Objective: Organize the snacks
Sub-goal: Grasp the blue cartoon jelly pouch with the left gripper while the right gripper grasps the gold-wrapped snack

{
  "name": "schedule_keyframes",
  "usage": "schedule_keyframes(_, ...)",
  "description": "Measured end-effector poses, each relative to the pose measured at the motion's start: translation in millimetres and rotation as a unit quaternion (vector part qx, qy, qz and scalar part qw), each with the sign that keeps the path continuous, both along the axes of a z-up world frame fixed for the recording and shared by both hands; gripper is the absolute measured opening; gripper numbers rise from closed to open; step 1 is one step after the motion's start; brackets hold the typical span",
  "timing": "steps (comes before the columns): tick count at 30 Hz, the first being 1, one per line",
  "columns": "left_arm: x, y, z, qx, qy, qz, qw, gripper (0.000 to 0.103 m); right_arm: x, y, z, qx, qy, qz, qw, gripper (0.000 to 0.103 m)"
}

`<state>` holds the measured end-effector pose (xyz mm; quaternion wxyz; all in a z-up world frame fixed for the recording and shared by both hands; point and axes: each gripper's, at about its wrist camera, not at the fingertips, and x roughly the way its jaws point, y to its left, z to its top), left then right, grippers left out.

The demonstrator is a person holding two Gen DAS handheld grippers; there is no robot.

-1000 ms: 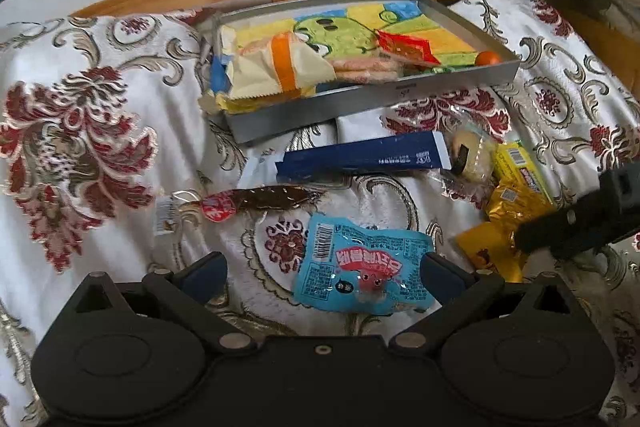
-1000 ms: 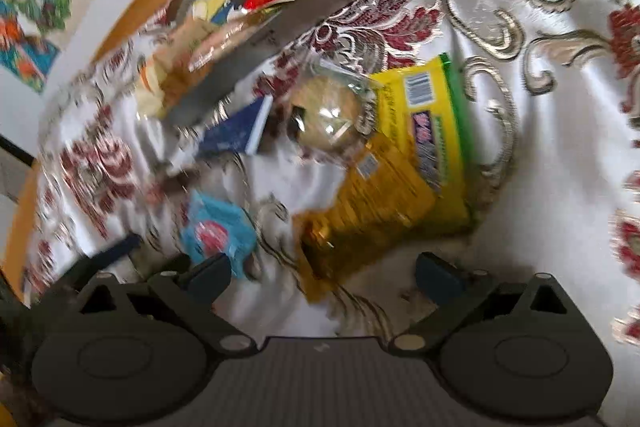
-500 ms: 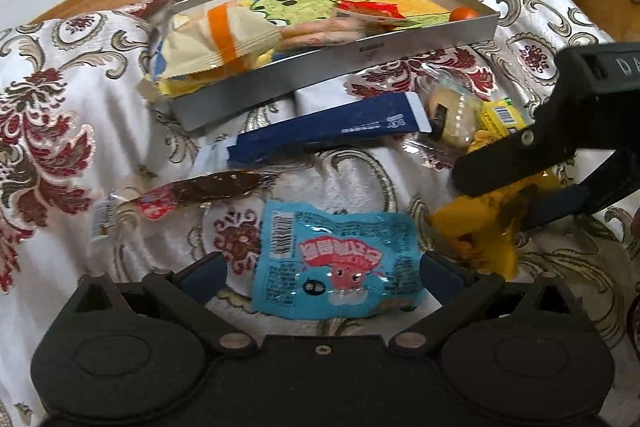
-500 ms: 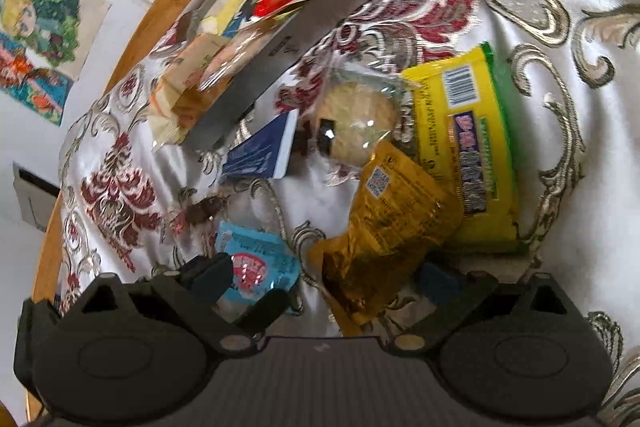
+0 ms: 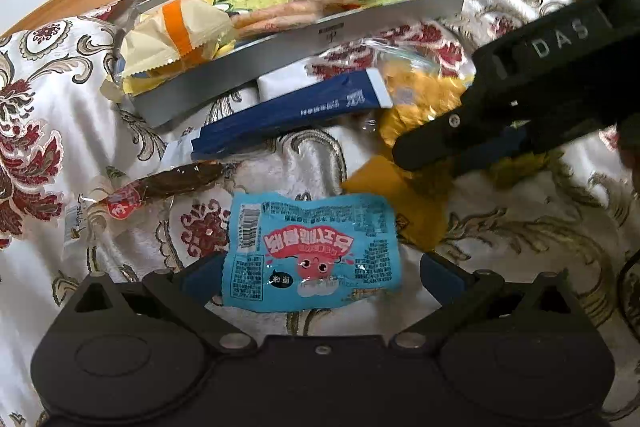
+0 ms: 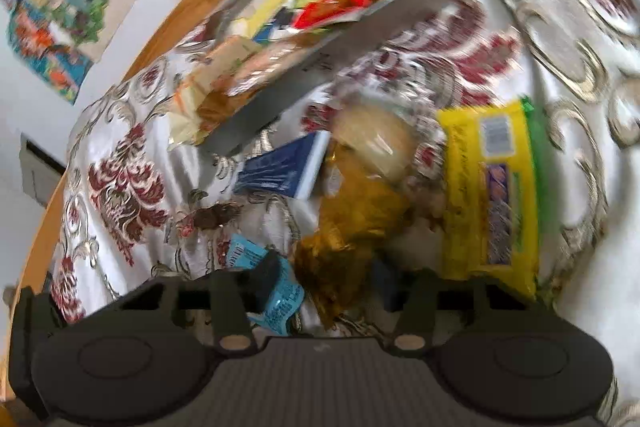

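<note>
We found the left tool point(image 5: 320, 273) spread wide around a blue packet point(image 5: 312, 251) on the patterned cloth point(image 5: 48, 99). Further right, the right tool point(image 6: 326, 281) gripped a gold packet point(image 6: 352, 223) below the tray point(image 5: 304, 43).

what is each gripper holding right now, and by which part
The right gripper has its jaws closed on the gold snack packet, at the near end. The left gripper holds nothing: its jaws stand open around the blue packet.
</note>
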<state>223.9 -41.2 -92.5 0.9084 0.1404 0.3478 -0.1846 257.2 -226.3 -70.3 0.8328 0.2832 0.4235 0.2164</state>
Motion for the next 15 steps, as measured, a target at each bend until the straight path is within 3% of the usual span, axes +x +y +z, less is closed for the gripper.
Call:
schedule_keyframes(7,4.3,-1.7,-5.0,0.007,0.005,0.004,1.0000,0.102,12.8,12.7,-7.8,-0.013,0.015,0.014,1.000,0.053)
schedule_keyframes(12,7.1,1.0,-4.7,0.001,0.005,0.016,0.9999,0.094,10.7,14.2,-5.0,-0.015,0.000,0.015,1.000,0.034)
schedule_keyframes(15,8.0,3.3,-1.5,-0.006,0.008,0.025,0.9996,0.090,9.8,12.7,-3.1,-0.008,-0.003,0.014,1.000,0.033)
